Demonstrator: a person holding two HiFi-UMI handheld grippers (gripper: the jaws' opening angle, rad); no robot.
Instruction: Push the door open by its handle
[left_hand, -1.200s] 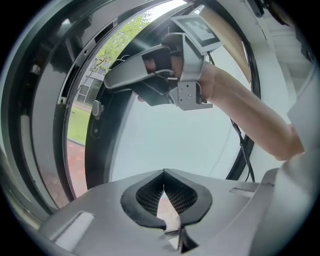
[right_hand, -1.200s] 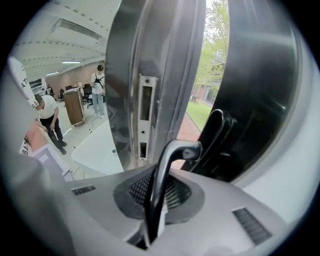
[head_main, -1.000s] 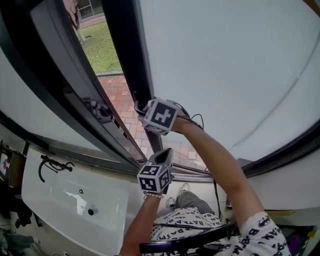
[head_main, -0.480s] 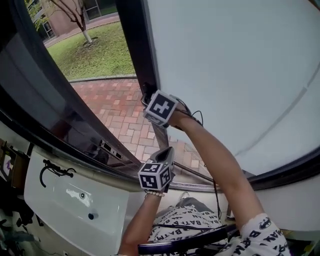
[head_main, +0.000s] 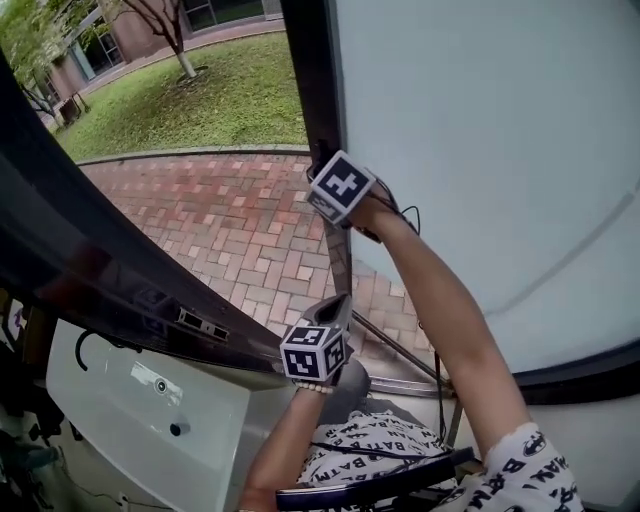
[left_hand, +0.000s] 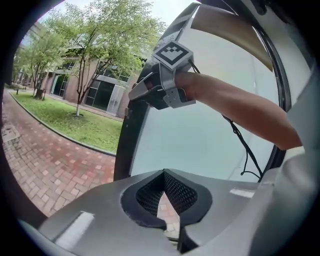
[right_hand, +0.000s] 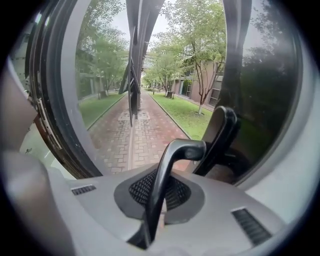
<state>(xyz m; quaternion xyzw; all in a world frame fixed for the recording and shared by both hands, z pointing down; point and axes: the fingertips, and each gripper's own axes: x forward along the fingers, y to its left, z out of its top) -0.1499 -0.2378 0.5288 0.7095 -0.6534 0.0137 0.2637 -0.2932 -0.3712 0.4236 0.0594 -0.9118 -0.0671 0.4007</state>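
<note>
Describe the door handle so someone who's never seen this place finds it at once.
Find the big door with the pale frosted glass panel, open over the red brick path. On its dark frame edge sits a slim black bent lever handle. It is the one clamped in the right gripper, not the similar dark shape behind it.

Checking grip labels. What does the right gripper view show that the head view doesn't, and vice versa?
Right gripper view only: the right gripper has its jaws shut on the black door handle, which the head view hides behind the marker cube. Head view only: the left gripper, held low and off the door. Both: the dark door frame, the brick path and the lawn outside.
</note>
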